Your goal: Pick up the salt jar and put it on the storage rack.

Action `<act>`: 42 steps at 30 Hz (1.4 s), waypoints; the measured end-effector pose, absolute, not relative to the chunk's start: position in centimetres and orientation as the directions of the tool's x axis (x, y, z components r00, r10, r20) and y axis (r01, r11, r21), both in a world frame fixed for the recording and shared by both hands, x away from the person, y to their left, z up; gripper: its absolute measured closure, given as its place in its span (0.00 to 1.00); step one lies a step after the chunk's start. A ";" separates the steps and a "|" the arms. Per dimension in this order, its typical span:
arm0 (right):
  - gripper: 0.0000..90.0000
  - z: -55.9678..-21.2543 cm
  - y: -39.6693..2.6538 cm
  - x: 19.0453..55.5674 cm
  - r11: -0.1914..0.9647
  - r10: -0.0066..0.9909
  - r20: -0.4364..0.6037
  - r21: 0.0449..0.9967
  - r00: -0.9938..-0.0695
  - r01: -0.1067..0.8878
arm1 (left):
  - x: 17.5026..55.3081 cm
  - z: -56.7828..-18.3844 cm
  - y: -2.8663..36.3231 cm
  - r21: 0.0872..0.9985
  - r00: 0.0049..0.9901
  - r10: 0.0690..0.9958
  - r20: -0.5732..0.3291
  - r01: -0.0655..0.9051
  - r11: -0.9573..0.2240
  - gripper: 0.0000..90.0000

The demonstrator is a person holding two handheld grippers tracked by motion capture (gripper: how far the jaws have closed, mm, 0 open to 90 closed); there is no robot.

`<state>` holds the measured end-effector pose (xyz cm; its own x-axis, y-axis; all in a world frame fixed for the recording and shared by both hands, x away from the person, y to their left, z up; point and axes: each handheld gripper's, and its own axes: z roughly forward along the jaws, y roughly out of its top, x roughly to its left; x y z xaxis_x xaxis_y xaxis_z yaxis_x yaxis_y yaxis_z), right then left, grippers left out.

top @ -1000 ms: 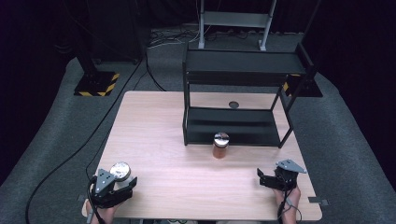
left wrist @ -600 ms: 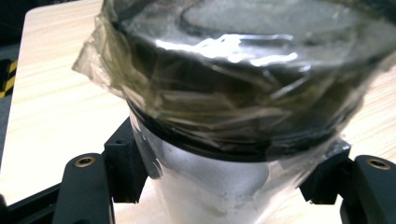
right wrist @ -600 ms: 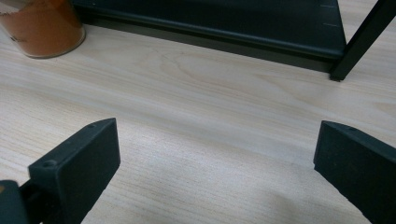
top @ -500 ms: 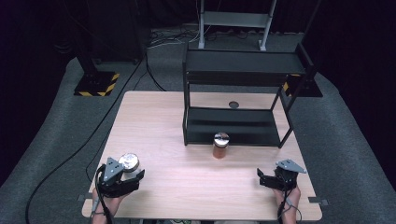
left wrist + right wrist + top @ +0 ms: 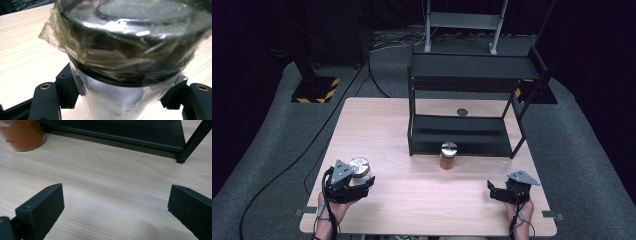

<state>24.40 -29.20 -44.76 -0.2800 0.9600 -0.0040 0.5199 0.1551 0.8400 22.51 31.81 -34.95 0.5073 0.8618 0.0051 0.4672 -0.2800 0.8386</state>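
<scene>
The left claw (image 5: 362, 182) grips a silver jar (image 5: 360, 168) wrapped in clear plastic, at the desk's (image 5: 412, 200) front left; an orange jar (image 5: 448, 156) stands by the black shelf (image 5: 462, 135); the right claw (image 5: 493, 191) rests wide apart, holding nothing.

Left gripper (image 5: 362, 181) at 7 o'clock, jaws clamped; right gripper (image 5: 493, 191) at 5 o'clock, jaws wide apart
</scene>
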 end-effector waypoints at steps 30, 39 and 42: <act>0.00 -44.7 -29.4 24.5 0.148 0.960 0.007 0.838 -0.281 0.525 | 27.9 -30.4 27.8 0.844 0.637 0.770 0.011 0.408 -0.349 0.34; 0.00 -44.7 -29.4 24.5 0.150 0.959 0.005 0.839 -0.283 0.524 | 30.0 -29.1 26.3 0.837 0.669 0.743 0.019 0.396 -0.378 0.34; 0.00 -44.8 -29.4 24.5 0.149 0.959 0.007 0.839 -0.283 0.524 | 30.2 -29.0 26.1 0.836 0.673 0.740 0.018 0.395 -0.380 0.34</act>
<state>24.50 -29.39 -44.75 -0.2826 0.9592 0.0065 0.5235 0.1485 0.8389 30.24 26.06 -28.97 0.6727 0.7397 0.0181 0.3951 -0.3798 0.8364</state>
